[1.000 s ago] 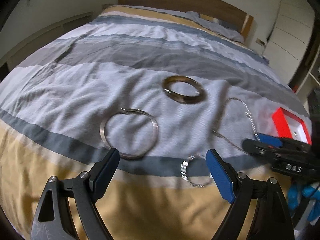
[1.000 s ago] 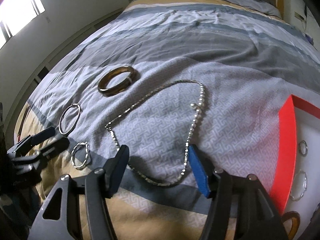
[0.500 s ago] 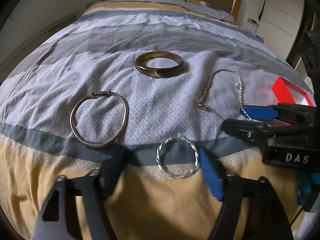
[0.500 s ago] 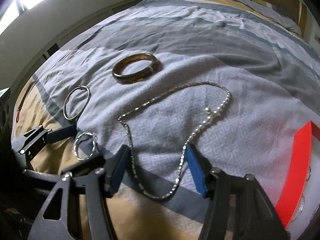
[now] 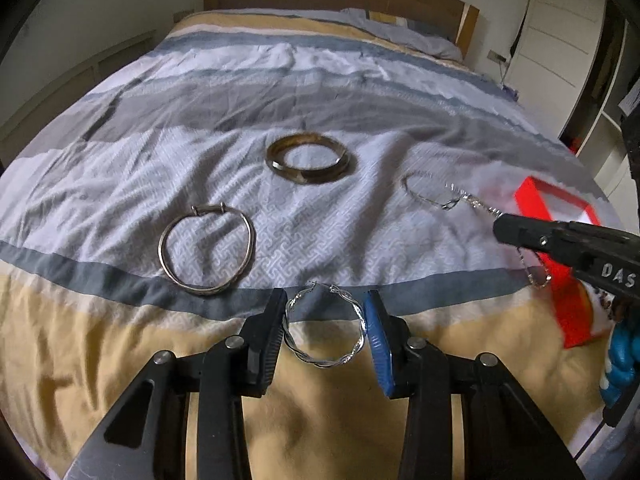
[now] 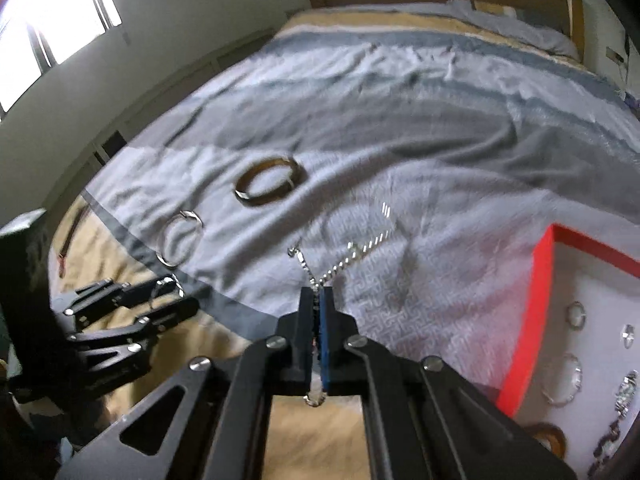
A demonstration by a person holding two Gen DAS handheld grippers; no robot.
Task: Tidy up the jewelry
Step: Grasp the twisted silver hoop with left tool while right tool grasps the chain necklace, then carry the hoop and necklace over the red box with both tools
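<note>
On the striped bedspread (image 5: 200, 160), the left gripper (image 5: 325, 326) sits open around a twisted silver hoop (image 5: 324, 354) at its twelve o'clock, while the right gripper (image 6: 319, 316) pinches a silver chain (image 6: 352, 256) trailing toward one o'clock, the red tray (image 6: 524, 336) at three o'clock.

1. The twisted silver hoop (image 5: 325, 326) is filling the gap between the left gripper's (image 5: 325, 330) fingers.
2. The plain silver bangle (image 5: 207, 249) and brown bangle (image 5: 308, 157) are lying well apart, leaving bare bedspread (image 5: 280, 92) between and beyond them.
3. The red-rimmed box (image 6: 532, 320) is walling off the bed's right side, beside the right gripper (image 6: 319, 312) pinching the chain necklace (image 6: 344, 260).
</note>
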